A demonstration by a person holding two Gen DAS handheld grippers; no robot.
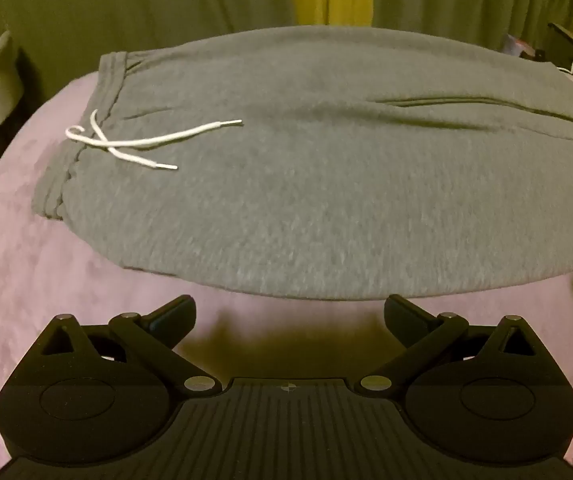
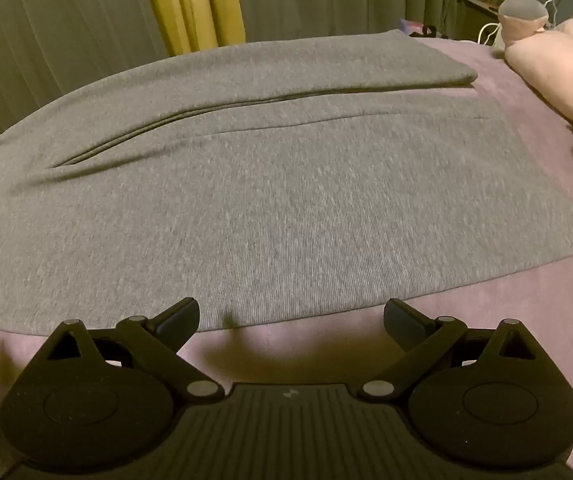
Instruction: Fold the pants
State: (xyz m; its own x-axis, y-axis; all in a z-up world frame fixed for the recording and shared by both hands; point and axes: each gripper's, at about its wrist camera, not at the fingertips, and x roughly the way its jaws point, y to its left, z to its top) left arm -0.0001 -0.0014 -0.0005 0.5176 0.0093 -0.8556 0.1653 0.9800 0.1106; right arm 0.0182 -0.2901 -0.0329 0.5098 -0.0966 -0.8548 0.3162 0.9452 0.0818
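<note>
The pants (image 1: 306,184) lie flat on the bed (image 1: 46,280), spread lengthwise across the purple cover. Material: grey knit. The waistband (image 1: 78,140) is at the left end in the left wrist view. A white drawstring (image 1: 134,142) lies loose on the fabric just beside the waistband, its two ends crossed.

In the right wrist view, the two legs run side by side toward the right. The far leg (image 2: 286,72) and the near leg (image 2: 286,208) meet along a long seam-like fold line. The near leg's hem reaches further right than the far leg's hem.

Left gripper (image 1: 289,314): jaws spread wide, nothing between them. It hovers above the bare cover, just short of the near edge of the pants, near the waist end. Its shadow falls on the cover below.

Right gripper (image 2: 291,316): jaws spread wide, nothing between them. It is positioned at the near edge of the near leg; contact with the fabric cannot be determined.

Pink plush toys (image 2: 550,60) rest on the bed to the right, apart from the pants. Green and yellow curtains (image 2: 190,4) hang behind the bed.
</note>
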